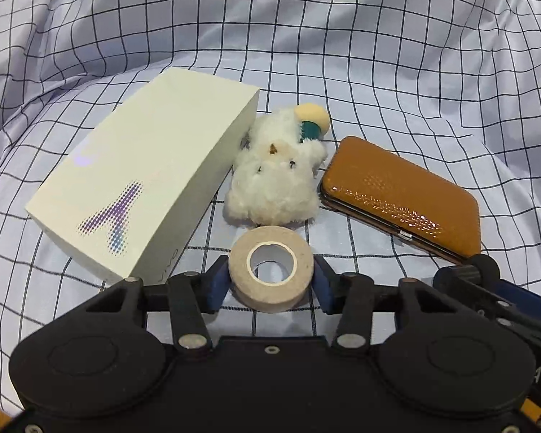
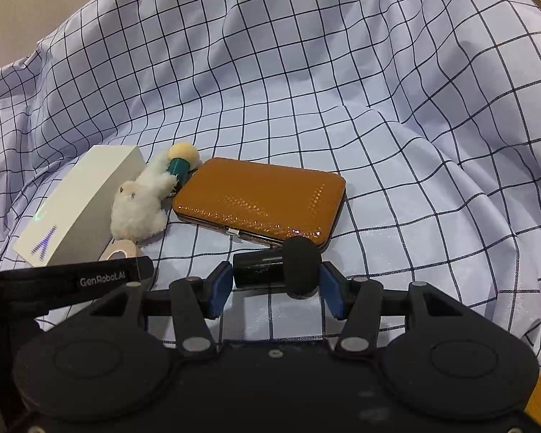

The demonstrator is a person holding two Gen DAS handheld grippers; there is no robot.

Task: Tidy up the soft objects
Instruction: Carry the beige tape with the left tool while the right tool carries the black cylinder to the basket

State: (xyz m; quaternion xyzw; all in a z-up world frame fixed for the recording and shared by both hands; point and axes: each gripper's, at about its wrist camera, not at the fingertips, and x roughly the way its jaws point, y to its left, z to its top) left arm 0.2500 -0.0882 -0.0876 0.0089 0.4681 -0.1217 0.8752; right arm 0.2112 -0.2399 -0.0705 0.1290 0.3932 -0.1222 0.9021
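A roll of beige tape lies flat on the checked cloth, and my left gripper is shut on it with a blue pad pressed against each side. Just beyond the roll sits a fluffy white plush toy holding a green and yellow piece. In the right wrist view my right gripper is shut on a small black microphone with a foam head, lying crosswise between the pads. The plush toy and the tape show at the left there.
A white phone box lies left of the plush toy and a glossy brown case lies to its right. Everything rests on a rumpled blue-white checked cloth that rises in folds behind. The left gripper's black body crosses the right view's left side.
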